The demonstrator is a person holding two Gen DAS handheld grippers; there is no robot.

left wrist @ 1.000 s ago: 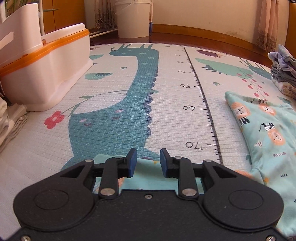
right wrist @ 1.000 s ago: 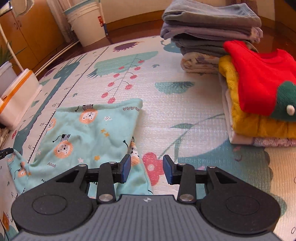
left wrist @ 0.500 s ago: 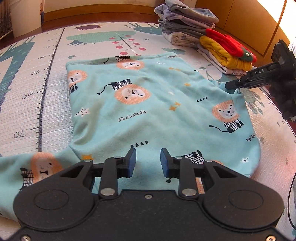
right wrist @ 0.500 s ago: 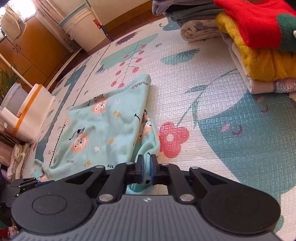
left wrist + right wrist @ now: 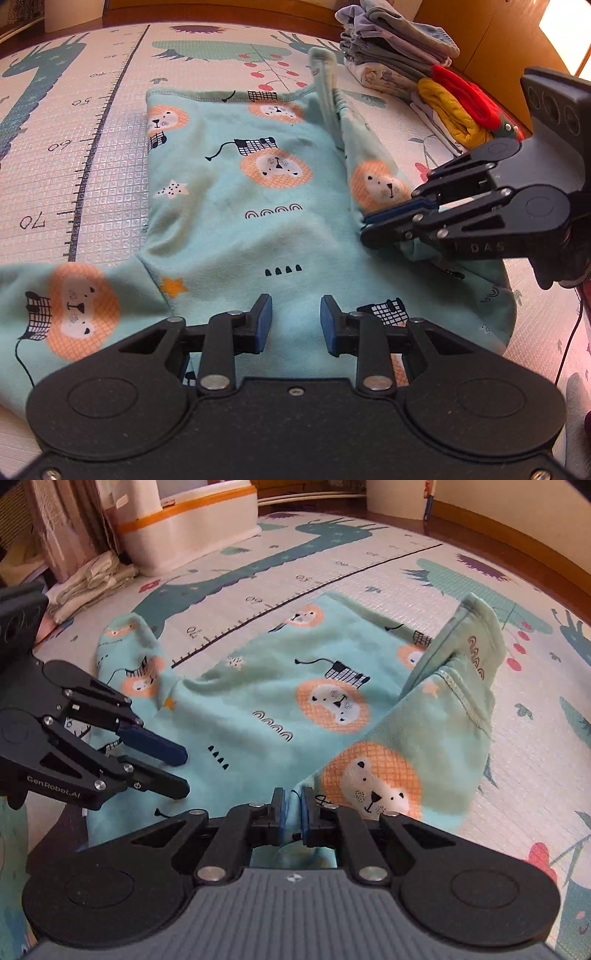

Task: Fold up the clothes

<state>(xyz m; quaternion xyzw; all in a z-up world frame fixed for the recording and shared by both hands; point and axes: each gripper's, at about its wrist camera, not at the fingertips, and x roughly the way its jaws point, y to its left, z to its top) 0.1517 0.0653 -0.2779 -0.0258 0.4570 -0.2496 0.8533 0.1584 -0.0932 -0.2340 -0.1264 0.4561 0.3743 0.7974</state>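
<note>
A light teal garment with orange lion prints (image 5: 236, 192) (image 5: 258, 701) lies spread on the play mat. My right gripper (image 5: 292, 808) (image 5: 369, 229) is shut on the garment's right edge and holds it lifted, so a flap stands up and drapes toward the middle. My left gripper (image 5: 295, 321) (image 5: 177, 771) is open, low over the garment's near part, with only flat cloth under its blue pads. A sleeve with a lion print (image 5: 70, 306) stretches out to the left.
Folded clothes are stacked at the far right, greys (image 5: 395, 48) behind a yellow and red pile (image 5: 458, 107). A white bin with an orange band (image 5: 192, 528) and folded cream cloth (image 5: 92, 579) sit at the mat's far left. Printed mat (image 5: 74, 147) surrounds the garment.
The right gripper shut on the garment's right edge and lifted it up and inward. The left gripper swung from the bare mat over onto the garment, staying open.
</note>
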